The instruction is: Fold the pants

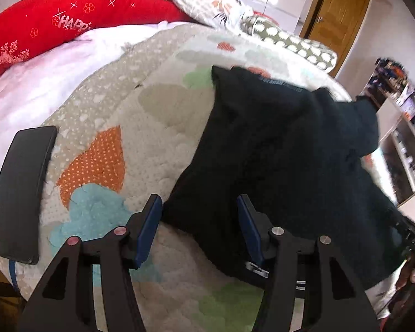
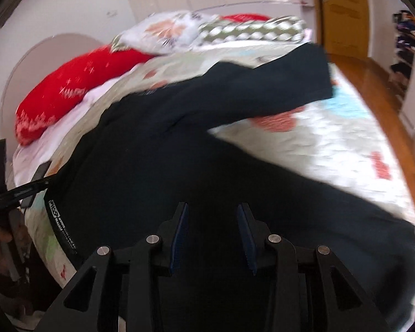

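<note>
Dark pants [image 2: 179, 144] lie spread on patchwork quilt [image 1: 141, 144], legs splayed apart. Left gripper [image 1: 199, 210]: jaws apart, nothing held, over waistband. Right gripper [image 2: 213, 221]: jaws apart, above pants. Red pillow [image 1: 69, 25] at headboard end; wooden door [image 1: 337, 19] behind.

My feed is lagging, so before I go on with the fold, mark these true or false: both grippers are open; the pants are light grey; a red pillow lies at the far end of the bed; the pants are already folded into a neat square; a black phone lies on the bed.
1. Both grippers are open. True: the left gripper and the right gripper each show a wide gap, gripping nothing.
2. The pants are light grey. False: they are black.
3. A red pillow lies at the far end of the bed. True.
4. The pants are folded into a neat square. False: they lie spread and rumpled across the quilt.
5. A black phone lies on the bed. True.
</note>
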`<state>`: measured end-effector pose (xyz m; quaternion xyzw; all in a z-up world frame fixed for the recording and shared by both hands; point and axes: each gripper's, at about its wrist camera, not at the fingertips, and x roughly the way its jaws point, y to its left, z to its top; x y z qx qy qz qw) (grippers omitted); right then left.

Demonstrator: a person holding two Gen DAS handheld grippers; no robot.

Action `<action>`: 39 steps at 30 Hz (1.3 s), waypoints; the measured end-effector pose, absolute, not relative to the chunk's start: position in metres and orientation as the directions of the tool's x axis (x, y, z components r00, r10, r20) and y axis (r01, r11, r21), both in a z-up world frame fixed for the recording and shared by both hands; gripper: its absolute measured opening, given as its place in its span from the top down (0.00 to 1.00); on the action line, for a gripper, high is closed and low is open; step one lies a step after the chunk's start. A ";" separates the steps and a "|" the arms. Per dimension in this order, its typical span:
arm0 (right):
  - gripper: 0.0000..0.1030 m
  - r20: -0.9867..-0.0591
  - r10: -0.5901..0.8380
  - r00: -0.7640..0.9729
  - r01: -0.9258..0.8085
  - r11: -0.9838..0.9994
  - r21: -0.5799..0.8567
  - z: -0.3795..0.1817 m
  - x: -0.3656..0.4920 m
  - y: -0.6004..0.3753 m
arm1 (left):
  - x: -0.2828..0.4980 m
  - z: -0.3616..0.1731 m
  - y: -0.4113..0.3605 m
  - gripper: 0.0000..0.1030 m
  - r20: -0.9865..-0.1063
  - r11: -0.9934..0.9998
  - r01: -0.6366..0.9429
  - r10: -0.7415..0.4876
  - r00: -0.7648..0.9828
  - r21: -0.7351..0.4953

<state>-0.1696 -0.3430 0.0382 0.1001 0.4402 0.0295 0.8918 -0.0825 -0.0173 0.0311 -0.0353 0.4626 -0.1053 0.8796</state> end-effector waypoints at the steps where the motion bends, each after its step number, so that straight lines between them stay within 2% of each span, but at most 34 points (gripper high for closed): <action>1: 0.52 -0.790 0.152 0.594 0.020 0.979 0.203 0.031 -0.162 -0.338 | -0.081 0.026 -0.017 0.43 -0.813 0.976 0.153 -0.212 0.542 -0.153; 4: 0.46 -0.800 0.146 0.582 -0.024 0.986 0.163 0.030 -0.151 -0.328 | -0.082 0.025 -0.013 0.40 -0.816 0.972 0.170 -0.227 0.532 -0.160; 6: 0.46 -0.801 0.167 0.575 -0.046 0.984 0.172 0.039 -0.145 -0.329 | -0.078 0.031 -0.011 0.40 -0.820 0.970 0.185 -0.235 0.522 -0.160; 8: 0.44 -0.778 0.172 0.604 -0.058 0.983 0.172 0.055 -0.135 -0.336 | -0.070 0.041 -0.006 0.35 -0.805 0.965 0.184 -0.259 0.533 -0.188; 10: 0.38 -0.759 0.146 0.634 -0.049 0.988 0.150 0.070 -0.115 -0.346 | -0.054 0.054 -0.004 0.22 -0.787 0.959 0.188 -0.282 0.549 -0.213; 12: 0.36 -0.743 0.126 0.658 -0.036 0.990 0.136 0.078 -0.096 -0.356 | -0.031 0.064 -0.005 0.16 -0.776 0.949 0.194 -0.315 0.547 -0.249; 15: 0.35 -0.733 0.097 0.674 0.018 0.989 0.147 0.084 -0.049 -0.376 | 0.006 0.065 -0.012 0.15 -0.771 0.934 0.208 -0.357 0.527 -0.290; 20: 0.27 -0.725 0.039 0.688 0.028 0.996 0.080 0.087 0.017 -0.397 | 0.077 0.048 -0.043 0.15 -0.823 0.931 0.283 -0.340 0.455 -0.229; 26: 0.23 -0.801 0.077 0.593 -0.125 0.992 0.003 0.061 0.097 -0.392 | 0.126 0.034 -0.071 0.15 -0.848 0.892 0.402 -0.370 0.380 -0.209; 30: 0.22 -0.819 0.089 0.566 -0.209 0.977 -0.039 0.044 0.123 -0.382 | 0.142 0.027 -0.090 0.15 -0.852 0.849 0.482 -0.405 0.332 -0.216; 33: 0.22 -0.848 0.084 0.523 -0.237 0.970 -0.050 0.030 0.133 -0.378 | 0.148 0.021 -0.108 0.15 -0.865 0.822 0.544 -0.388 0.317 -0.169; 34: 0.25 -0.862 0.083 0.500 -0.235 0.971 -0.042 0.023 0.136 -0.377 | 0.149 0.020 -0.112 0.15 -0.868 0.815 0.559 -0.382 0.318 -0.153; 36: 0.44 -0.856 0.115 0.505 -0.219 0.976 0.001 0.022 0.133 -0.378 | 0.151 0.019 -0.116 0.15 -0.864 0.809 0.571 -0.380 0.329 -0.138; 37: 0.69 -0.845 0.128 0.519 -0.216 0.976 0.015 0.024 0.128 -0.377 | 0.151 0.019 -0.118 0.19 -0.864 0.810 0.570 -0.379 0.333 -0.135; 38: 0.89 -0.842 0.117 0.527 -0.205 0.979 0.008 0.026 0.125 -0.378 | 0.150 0.020 -0.119 0.27 -0.858 0.808 0.573 -0.385 0.339 -0.136; 39: 0.89 -0.840 0.121 0.529 -0.198 0.980 0.016 0.029 0.120 -0.378 | 0.148 0.022 -0.120 0.47 -0.853 0.803 0.581 -0.392 0.345 -0.134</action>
